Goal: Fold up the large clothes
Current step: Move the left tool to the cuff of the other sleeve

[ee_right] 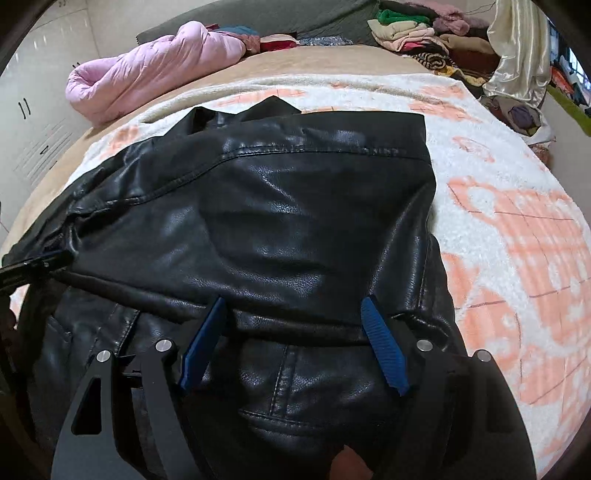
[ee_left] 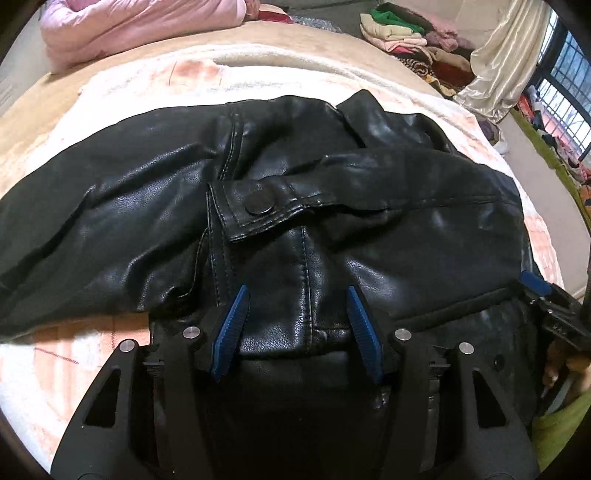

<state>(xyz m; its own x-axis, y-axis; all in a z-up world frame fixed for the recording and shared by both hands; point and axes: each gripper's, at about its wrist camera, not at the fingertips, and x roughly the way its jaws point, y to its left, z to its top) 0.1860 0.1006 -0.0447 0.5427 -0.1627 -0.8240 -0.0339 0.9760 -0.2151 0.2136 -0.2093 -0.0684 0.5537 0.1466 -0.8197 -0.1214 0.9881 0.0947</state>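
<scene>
A black leather jacket [ee_left: 295, 177] lies spread on a white and pink fleecy blanket [ee_left: 207, 77] on the bed. One sleeve is folded across it, and its cuff with a snap button [ee_left: 258, 204] lies in the middle. My left gripper [ee_left: 297, 299] hovers open over the jacket's near part, its blue pads apart and pressing nothing. In the right wrist view the jacket [ee_right: 295, 206] shows a straight folded edge on the right. My right gripper [ee_right: 293, 302] stands open wide above a fold of leather, gripping nothing. The right gripper's blue tip [ee_left: 535, 282] shows at the left view's right edge.
A pink padded quilt [ee_right: 155, 62] lies at the bed's far left. A pile of folded clothes [ee_right: 406, 29] and a cream curtain [ee_right: 517, 55] stand at the far right. Bare blanket [ee_right: 517, 229] stretches to the right of the jacket. White cupboards [ee_right: 40, 122] are on the left.
</scene>
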